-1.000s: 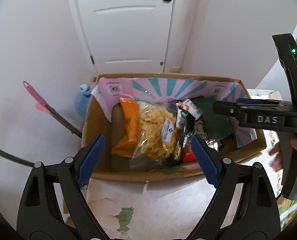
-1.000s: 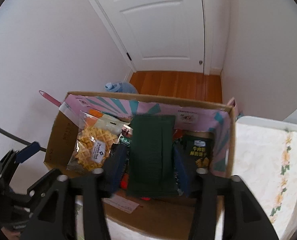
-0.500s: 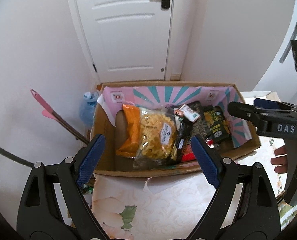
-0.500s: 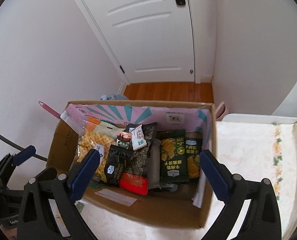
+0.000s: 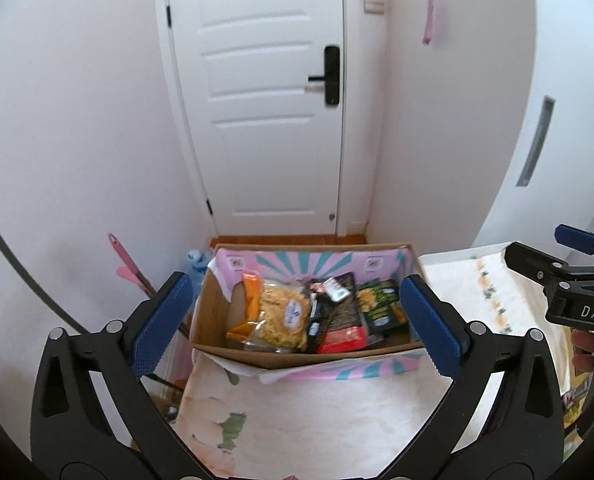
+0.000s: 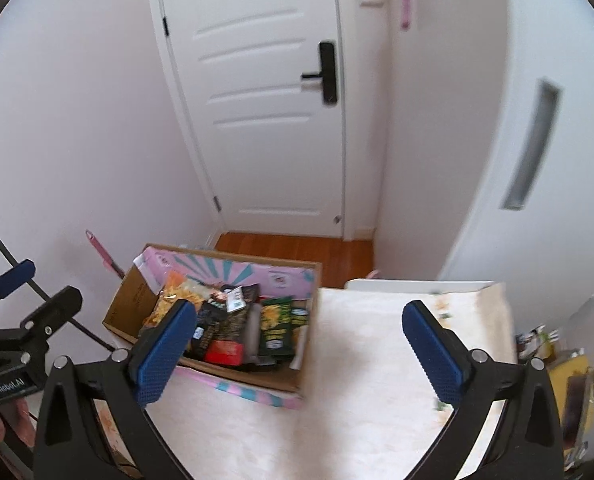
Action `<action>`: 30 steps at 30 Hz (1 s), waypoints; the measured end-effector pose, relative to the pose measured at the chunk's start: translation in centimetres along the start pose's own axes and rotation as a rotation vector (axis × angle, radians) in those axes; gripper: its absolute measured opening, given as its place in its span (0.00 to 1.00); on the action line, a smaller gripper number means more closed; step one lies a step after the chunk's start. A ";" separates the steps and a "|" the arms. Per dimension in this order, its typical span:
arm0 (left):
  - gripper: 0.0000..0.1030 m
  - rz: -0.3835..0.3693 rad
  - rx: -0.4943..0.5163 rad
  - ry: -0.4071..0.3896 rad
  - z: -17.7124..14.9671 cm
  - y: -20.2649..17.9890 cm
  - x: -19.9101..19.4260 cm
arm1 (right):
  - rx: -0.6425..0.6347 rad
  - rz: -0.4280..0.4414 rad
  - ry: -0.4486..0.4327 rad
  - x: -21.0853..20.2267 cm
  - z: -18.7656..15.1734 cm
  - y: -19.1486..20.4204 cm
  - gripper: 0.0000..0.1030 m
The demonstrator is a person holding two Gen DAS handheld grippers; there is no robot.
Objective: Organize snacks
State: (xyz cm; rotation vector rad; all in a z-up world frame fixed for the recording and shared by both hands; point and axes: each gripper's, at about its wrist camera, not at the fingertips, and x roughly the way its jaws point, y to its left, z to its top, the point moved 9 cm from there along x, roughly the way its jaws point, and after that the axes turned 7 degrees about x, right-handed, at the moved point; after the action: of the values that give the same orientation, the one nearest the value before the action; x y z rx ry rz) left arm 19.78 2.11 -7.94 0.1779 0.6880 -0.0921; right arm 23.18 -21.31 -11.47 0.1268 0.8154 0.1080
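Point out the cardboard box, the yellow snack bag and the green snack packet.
cardboard box [image 5: 213, 312], left wrist view, left inner wall.
yellow snack bag [image 5: 281, 314], left wrist view, bag front.
green snack packet [image 6: 277, 326], right wrist view, packet front.

Brown cardboard box [image 5: 213, 316] with pink-and-teal sunburst lining, yellow snack bag [image 5: 281, 316], blue-padded fingers [image 5: 161, 326], white floral tablecloth [image 5: 317, 420]

My left gripper [image 5: 297, 320] is spread wide, its blue-padded fingers [image 5: 161, 320] far apart with nothing between them. My right gripper [image 6: 299, 354] is just as wide, fingers [image 6: 433, 356] holding nothing. Both are raised and point forward and down. From the left camera I see the right gripper side-on at the right edge; the right camera shows the left one at its left edge.
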 end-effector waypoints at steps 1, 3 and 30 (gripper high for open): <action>1.00 0.002 -0.002 -0.009 0.1 -0.3 -0.6 | 0.000 -0.008 -0.011 -0.6 0.1 -0.3 0.99; 1.00 0.006 -0.009 -0.036 0.2 -1.1 -2.0 | -0.005 -0.032 -0.050 -2.5 0.0 -1.2 0.99; 1.00 -0.006 -0.015 -0.133 -0.2 -5.9 -8.2 | 0.035 -0.119 -0.212 -11.5 -2.6 -5.6 0.99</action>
State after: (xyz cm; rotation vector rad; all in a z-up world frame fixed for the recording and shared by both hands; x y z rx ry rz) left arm 12.53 -3.48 -3.65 0.1540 0.5562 -0.1035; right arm 13.73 -28.29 -5.79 0.1199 0.6120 -0.0315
